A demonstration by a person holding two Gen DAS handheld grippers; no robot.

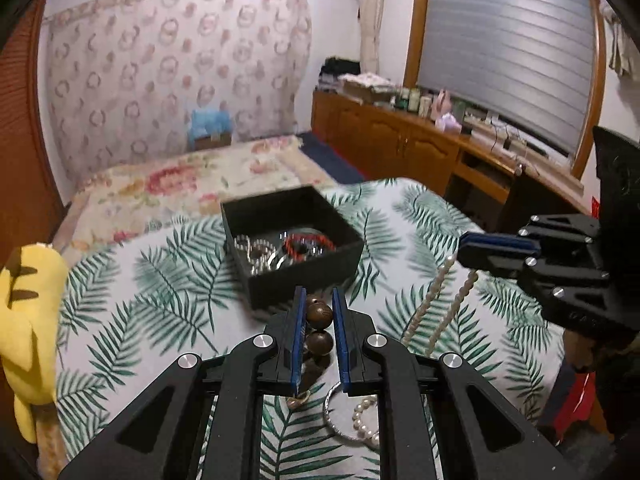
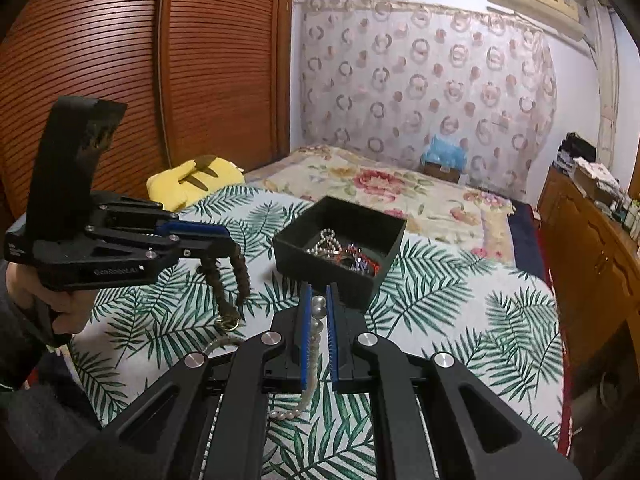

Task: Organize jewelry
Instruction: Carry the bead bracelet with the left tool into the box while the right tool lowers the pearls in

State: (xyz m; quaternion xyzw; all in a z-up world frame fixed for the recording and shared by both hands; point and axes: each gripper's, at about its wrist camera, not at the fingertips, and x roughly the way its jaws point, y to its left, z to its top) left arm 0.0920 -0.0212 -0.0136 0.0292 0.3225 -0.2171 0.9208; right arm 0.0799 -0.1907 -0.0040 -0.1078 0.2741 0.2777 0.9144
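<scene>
My left gripper (image 1: 318, 300) is shut on a brown wooden bead bracelet (image 1: 319, 320) and holds it above the bed; in the right wrist view the left gripper (image 2: 224, 236) has the brown beads (image 2: 236, 276) hanging below it. My right gripper (image 2: 319, 296) is shut on a white pearl necklace (image 2: 314, 344); in the left wrist view the right gripper (image 1: 464, 248) has the pearl strand (image 1: 436, 300) hanging down. A black open jewelry box (image 1: 304, 276) (image 2: 320, 264) lies just ahead, holding silver chains and a red bracelet (image 1: 308, 242).
A silver bangle (image 1: 332, 420) and a small pearl bracelet (image 1: 366, 420) lie on the leaf-print cover (image 1: 160, 300) under my left gripper. A yellow plush toy (image 1: 28, 312) sits at the left bed edge. Wooden cabinets (image 1: 392, 140) run along the right.
</scene>
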